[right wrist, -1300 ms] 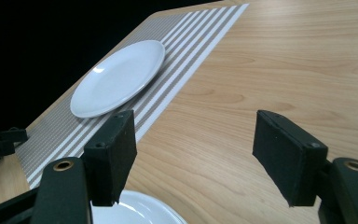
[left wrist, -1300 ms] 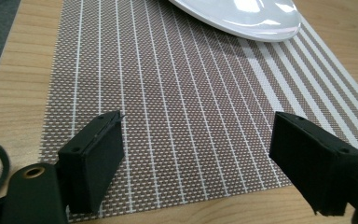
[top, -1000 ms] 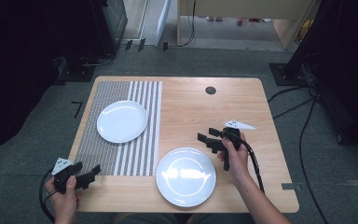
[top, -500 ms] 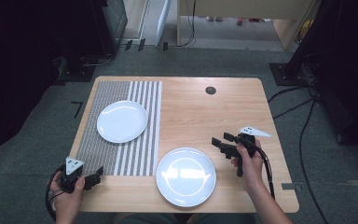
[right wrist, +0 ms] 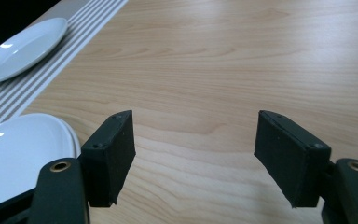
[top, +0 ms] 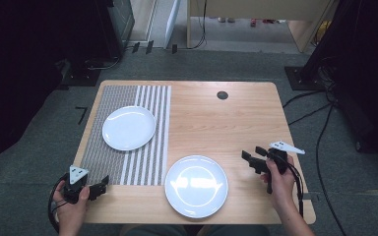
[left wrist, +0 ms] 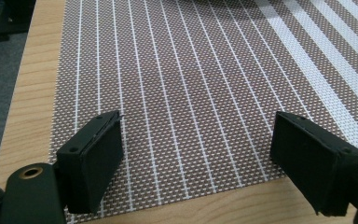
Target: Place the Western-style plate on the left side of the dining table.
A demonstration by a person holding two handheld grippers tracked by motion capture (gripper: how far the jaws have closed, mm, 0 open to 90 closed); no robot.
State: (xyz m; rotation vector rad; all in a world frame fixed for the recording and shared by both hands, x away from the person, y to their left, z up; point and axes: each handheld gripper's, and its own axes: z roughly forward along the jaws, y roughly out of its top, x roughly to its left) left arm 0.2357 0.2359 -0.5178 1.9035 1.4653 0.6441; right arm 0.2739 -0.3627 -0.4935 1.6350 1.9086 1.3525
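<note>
On my left, the left hand (top: 71, 204) comes in from the bottom edge at the table's near left corner, wrapped around the left gripper (top: 100, 185), which lies low and roughly level, pointing toward the table's middle. In the left gripper view its jaws stand wide apart with nothing between them, hovering over the near edge of the brown woven placemat with white stripes (left wrist: 182, 93); the mat's edge and a strip of the pale wooden table (left wrist: 242, 205) pass beneath them. I see no contact between the jaws and the mat.

Farther in on that placemat sits the round white plate on the mat (top: 128, 127), well apart from both grippers.

Nearer to me, past the mat's right edge, the round white plate on the bare wood (top: 196, 186) lies flat on the table close to the near edge, between the two hands.

To the right, the right hand (top: 278, 174) reaches up from the bottom with the forearm angled inward, holding the right gripper (top: 250, 160) level, its jaws pointing left toward that nearer plate. The jaws are released, spread well apart and gripping nothing. In the right gripper view bare wood shows between them, and the nearer plate's rim (right wrist: 67, 133) sits just beside the left-hand jaw; I cannot tell whether it touches.
</note>
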